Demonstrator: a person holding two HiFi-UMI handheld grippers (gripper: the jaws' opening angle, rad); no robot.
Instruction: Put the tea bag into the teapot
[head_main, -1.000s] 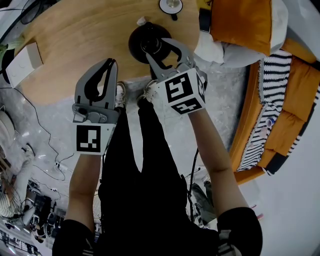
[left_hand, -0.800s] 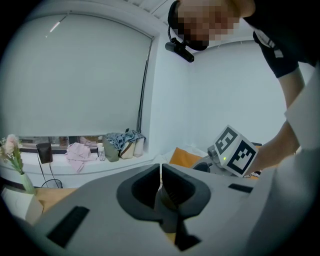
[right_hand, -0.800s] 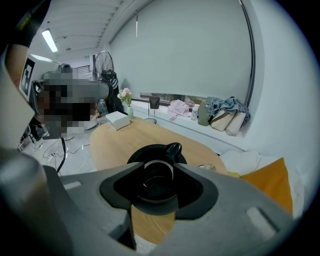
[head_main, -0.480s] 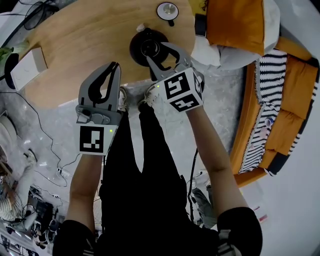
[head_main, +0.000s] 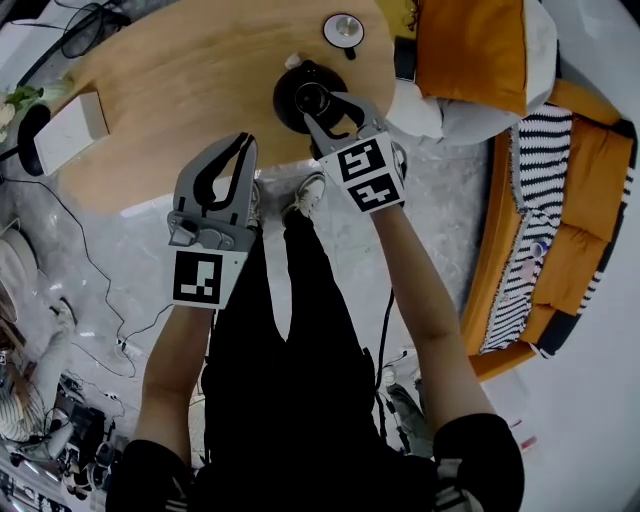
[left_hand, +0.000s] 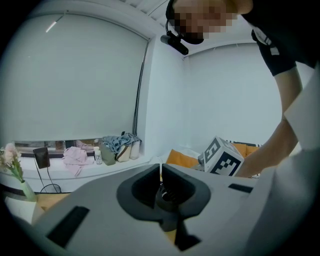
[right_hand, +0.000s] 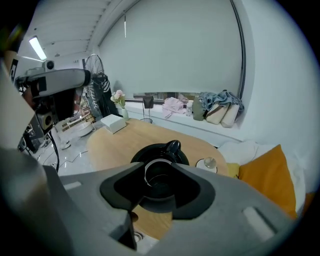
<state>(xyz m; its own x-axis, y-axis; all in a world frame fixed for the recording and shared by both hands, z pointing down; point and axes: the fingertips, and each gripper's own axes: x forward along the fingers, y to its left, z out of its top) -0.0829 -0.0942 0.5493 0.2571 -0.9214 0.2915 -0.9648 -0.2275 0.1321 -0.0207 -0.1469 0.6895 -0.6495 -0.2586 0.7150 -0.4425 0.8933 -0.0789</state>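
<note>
Right claw hangs spread apart directly over the open black teapot on the wooden tabletop, while the left claw, pressed together and empty, hovers near the edge.

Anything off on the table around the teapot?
Nothing stands out. The teapot stands upright and open on the wooden table, its lid lying flat beside it, apart. No spill visible.

Our right claw hangs with jaws apart above the teapot, whose mouth is open. Bare counter spreads leftward; an orange cushion crowds the right.
</note>
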